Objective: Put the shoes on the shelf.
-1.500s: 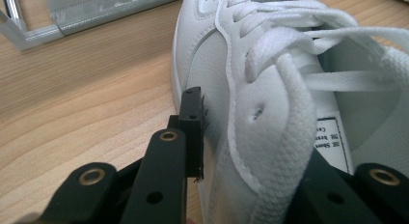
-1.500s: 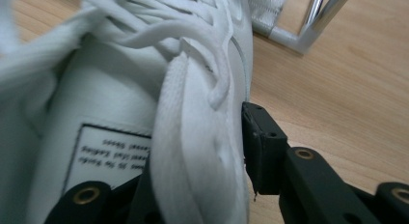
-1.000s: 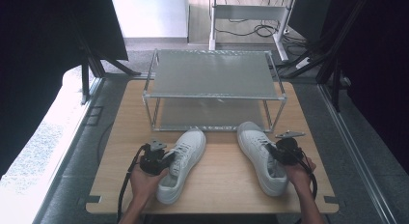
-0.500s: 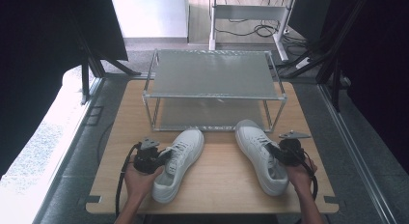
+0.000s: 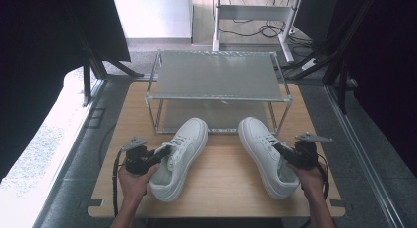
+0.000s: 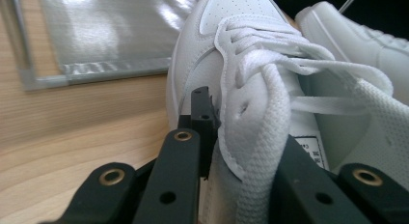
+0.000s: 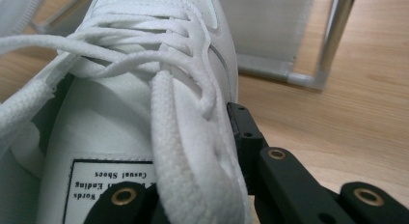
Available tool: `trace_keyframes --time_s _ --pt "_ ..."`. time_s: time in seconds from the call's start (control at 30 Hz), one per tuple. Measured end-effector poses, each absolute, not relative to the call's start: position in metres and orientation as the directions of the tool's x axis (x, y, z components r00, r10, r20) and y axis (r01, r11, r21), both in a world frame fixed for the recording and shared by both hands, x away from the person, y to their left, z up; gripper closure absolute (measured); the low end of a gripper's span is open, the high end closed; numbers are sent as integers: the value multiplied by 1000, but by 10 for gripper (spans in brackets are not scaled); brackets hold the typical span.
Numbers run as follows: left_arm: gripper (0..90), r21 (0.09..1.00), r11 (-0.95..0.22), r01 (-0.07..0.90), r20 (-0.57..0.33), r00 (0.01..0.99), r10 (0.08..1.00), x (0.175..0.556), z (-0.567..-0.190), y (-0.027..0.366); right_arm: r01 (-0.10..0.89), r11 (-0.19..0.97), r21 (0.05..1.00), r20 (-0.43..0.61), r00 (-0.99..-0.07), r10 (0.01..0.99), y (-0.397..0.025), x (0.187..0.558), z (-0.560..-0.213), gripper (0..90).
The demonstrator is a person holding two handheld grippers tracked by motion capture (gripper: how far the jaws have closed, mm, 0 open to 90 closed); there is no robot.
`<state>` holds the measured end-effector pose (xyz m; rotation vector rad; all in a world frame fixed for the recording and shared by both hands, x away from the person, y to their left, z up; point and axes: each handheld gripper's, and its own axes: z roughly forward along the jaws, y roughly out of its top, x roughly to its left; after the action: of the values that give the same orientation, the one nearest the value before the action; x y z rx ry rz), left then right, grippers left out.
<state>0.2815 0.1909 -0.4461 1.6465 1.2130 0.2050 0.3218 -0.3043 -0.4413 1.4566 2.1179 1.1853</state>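
Two white lace-up leather shoes sit side by side on the light wooden desk [image 5: 221, 188], toes pointing at the low metal shoe rack with a grey shelf [image 5: 219, 75]. The left hand-held gripper [image 5: 164, 153] pinches the side wall of the left shoe [image 5: 182, 154]. The right hand-held gripper [image 5: 281, 150] pinches the side wall of the right shoe [image 5: 263, 149].
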Motion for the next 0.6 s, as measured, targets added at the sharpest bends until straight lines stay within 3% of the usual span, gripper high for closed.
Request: trace_keyframes --time_s 0.6 --pt "829 808 153 569 -495 514 701 276 -434 203 560 20 828 306 -483 820 -306 310 -421 868"
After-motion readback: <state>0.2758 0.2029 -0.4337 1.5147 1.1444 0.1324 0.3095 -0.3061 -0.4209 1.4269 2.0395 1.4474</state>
